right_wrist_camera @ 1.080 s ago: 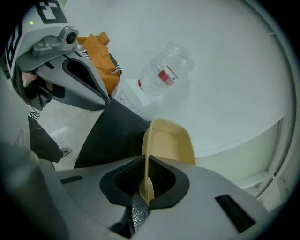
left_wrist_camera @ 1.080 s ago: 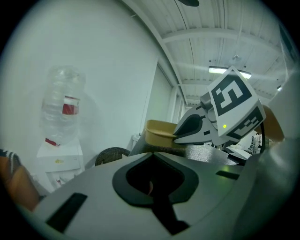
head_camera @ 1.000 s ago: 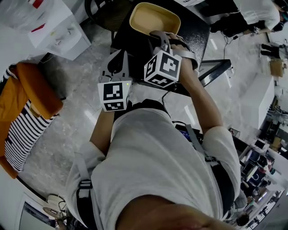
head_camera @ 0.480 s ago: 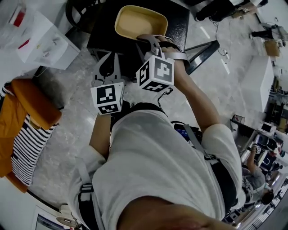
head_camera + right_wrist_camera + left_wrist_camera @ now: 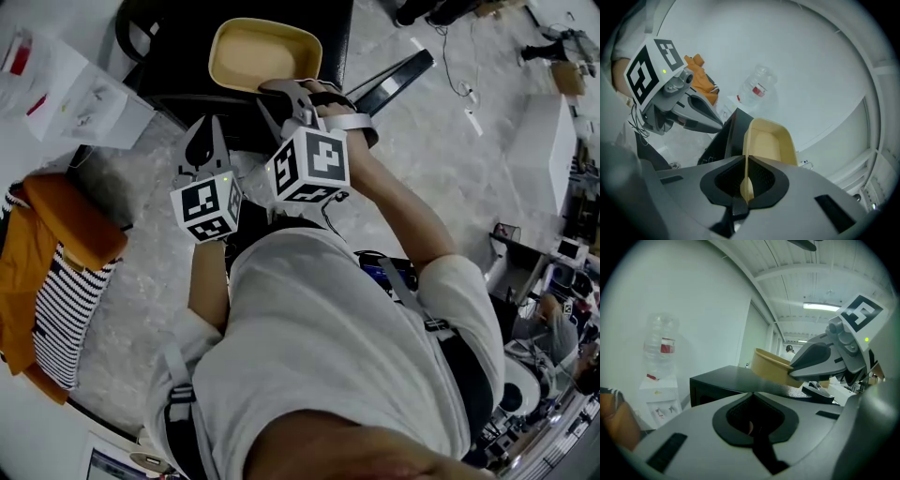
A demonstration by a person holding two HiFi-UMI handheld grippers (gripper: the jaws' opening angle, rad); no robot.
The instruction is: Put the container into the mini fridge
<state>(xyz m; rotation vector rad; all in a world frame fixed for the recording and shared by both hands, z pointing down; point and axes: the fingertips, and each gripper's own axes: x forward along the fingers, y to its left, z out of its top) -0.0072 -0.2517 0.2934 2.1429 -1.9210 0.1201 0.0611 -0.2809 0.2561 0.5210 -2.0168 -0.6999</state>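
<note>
The right claw is pinched nearly closed on the thin near wall of the tan container, whose rim runs straight into the pads in the right gripper view. The container sits over the flat top of the black mini fridge, inside its edges; whether its base touches the top cannot be told. The left claw hangs at the fridge's near edge, just beside the right one and clear of the container, its jaws together on nothing. Bare grey floor lies open between the fridge, a white water dispenser and an orange cushion at the left.
</note>
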